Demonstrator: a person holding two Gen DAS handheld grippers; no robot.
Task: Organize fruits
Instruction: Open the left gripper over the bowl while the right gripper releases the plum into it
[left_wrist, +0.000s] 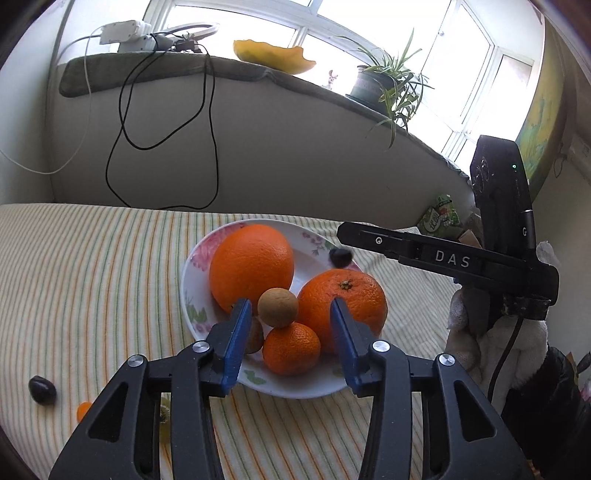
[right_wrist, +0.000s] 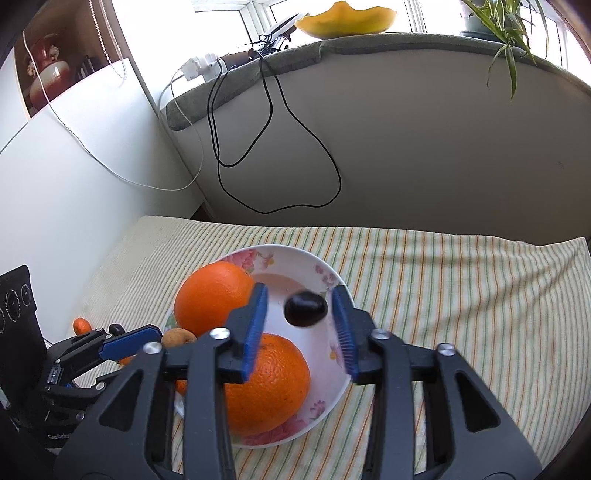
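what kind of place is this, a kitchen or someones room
Most likely a room in a home, not clearly a kitchen. A floral plate of fruit sits on a striped cloth, and behind it a cushioned window ledge holds a potted plant and a power strip.

the left wrist camera looks down along its own fingers, close over the near rim of the plate (left_wrist: 192, 258), facing the window wall; the right wrist camera looks down likewise from the plate's (right_wrist: 332, 277) other side; both share plate, striped cloth (left_wrist: 92, 277) and windowsill.
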